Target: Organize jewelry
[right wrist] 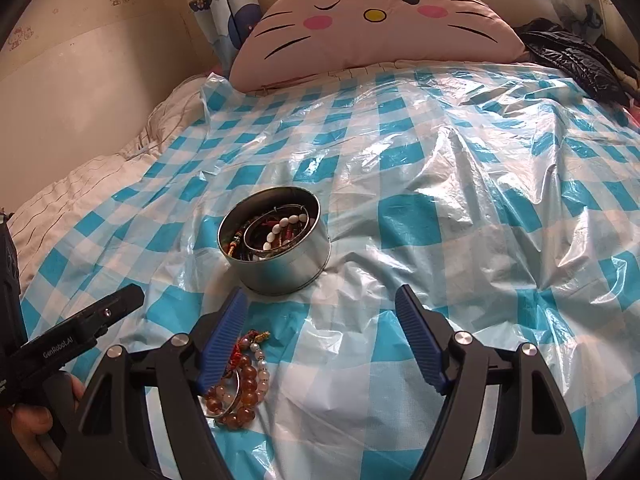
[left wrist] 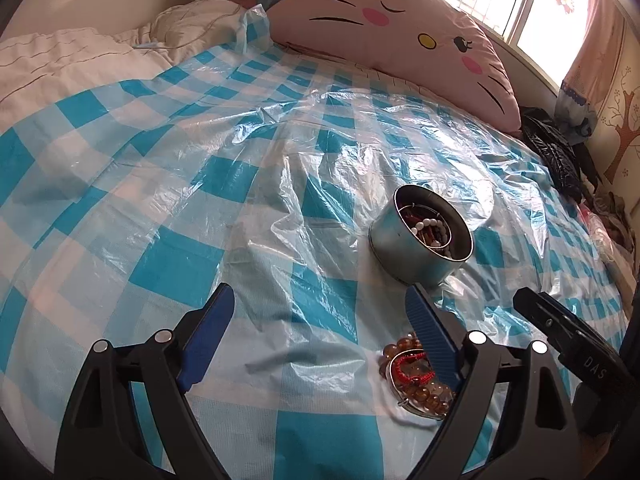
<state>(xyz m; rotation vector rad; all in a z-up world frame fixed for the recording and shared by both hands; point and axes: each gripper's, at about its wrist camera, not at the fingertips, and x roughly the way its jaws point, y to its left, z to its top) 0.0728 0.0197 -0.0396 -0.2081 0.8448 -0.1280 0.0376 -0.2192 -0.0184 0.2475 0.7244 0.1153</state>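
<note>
A pile of amber-bead bracelets (left wrist: 416, 376) w/ a red cord lies on the blue-checked plastic sheet (left wrist: 192, 184), just in front of the round tin (left wrist: 420, 236) already holding other jewelry. Left gripper (left wrist: 320, 312) and right gripper (right wrist: 320, 316) both hover near the tin, jaws spread, gripping nothing.

One tin (right wrist: 276, 248), one pillow (right wrist: 376, 20)

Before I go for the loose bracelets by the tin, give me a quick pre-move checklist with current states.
1. Left gripper open, holding nothing: ok.
2. Right gripper open, holding nothing: ok.
3. Metal tin upright, lid off: ok.
4. Room left in the tin: cannot tell; bracelets already inside.
5. Bracelet pile on the checked plastic sheet, near the tin: ok.
6. Pile untangled: not ok; red cord and beads overlap.
</note>
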